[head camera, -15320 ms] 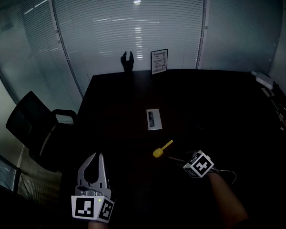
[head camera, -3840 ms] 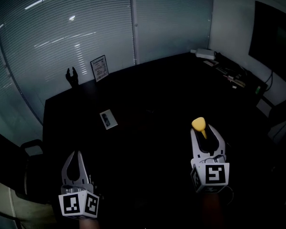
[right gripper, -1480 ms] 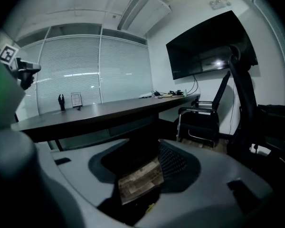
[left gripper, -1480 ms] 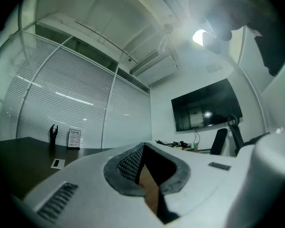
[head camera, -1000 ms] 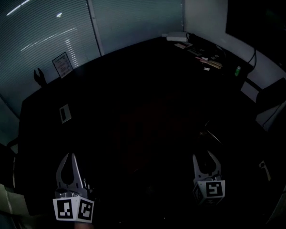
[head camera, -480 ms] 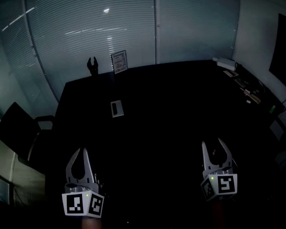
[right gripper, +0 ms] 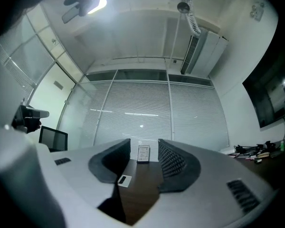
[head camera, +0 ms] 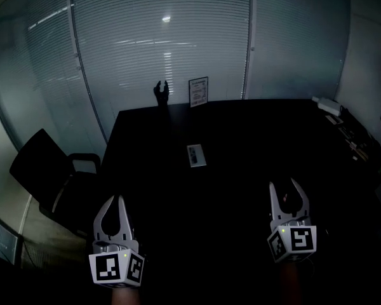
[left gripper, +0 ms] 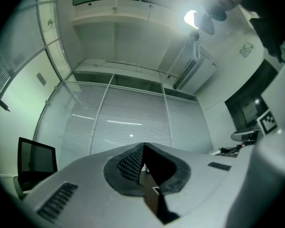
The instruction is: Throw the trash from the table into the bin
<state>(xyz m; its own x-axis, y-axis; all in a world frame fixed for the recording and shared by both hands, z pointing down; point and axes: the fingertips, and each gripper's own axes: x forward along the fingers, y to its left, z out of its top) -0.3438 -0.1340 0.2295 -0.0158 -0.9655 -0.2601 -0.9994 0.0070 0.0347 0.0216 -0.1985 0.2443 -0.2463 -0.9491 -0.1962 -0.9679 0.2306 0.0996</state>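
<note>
Only in the head view are both grippers seen at once: the left gripper (head camera: 116, 201) at lower left and the right gripper (head camera: 284, 186) at lower right, both held over the near edge of the dark desk (head camera: 241, 145), pointing away toward the glass wall. Nothing is carried by either.

In the left gripper view the left gripper (left gripper: 143, 145) is seen with its jaws brought together at the tips, nothing clamped between them. Only a narrow strip of desk (left gripper: 149, 198) is left visible below. In the right gripper view the right gripper (right gripper: 144, 144) is shown with its jaws well apart and nothing between them. Through the gap the desk (right gripper: 140, 194) is seen.

A small flat rectangular item (head camera: 195, 155) is left lying on the middle of the desk, well apart from both grippers. It is also picked out in the right gripper view (right gripper: 125, 179), low between the jaws.

A standing sign (head camera: 199, 91) is placed at the desk's far edge, centred in the right gripper's gap (right gripper: 143, 153). Beside it a dark claw-shaped object (head camera: 162, 92) is made out in the head view alone. A black chair (head camera: 47, 173) is set at the left of the desk. Cables and clutter (head camera: 355, 145) are gathered at the right edge. Ceiling lamps (left gripper: 192, 18) are shown only by the gripper views.
</note>
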